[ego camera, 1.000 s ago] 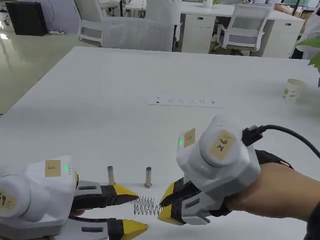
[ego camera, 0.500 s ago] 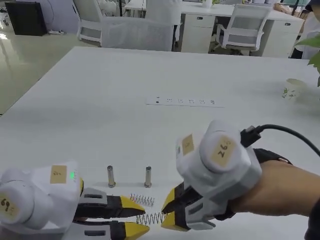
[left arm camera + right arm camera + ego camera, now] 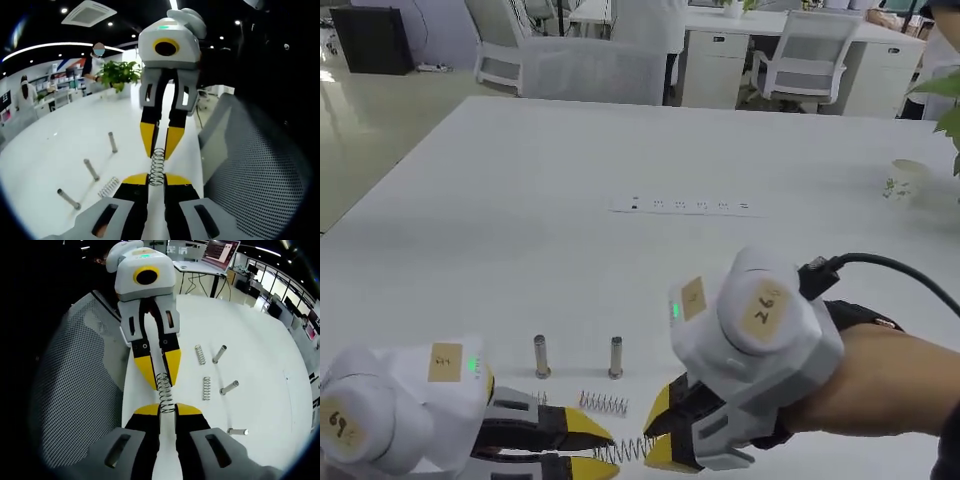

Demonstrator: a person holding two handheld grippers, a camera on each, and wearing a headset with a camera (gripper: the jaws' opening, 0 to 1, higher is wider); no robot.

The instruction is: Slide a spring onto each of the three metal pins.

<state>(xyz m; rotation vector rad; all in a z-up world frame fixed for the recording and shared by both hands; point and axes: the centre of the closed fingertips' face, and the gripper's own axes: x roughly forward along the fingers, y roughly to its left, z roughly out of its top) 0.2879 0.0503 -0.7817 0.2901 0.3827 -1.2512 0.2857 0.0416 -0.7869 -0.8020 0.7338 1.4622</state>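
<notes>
The thin wire coil spring sits at the bottom centre of the head view, held between both claws. The left gripper is pinched nearly closed on one end and the right gripper on the other. It looks light, bendy and apt to flick away, so gripping near one end seems best. Smooth steel pins stand just above on the matte white table, with a loose spring beside them.

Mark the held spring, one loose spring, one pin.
held spring [image 3: 165,392], right gripper view, middle coils
loose spring [image 3: 604,403], head view, middle coils
pin [image 3: 616,358], head view, mid shaft
</notes>
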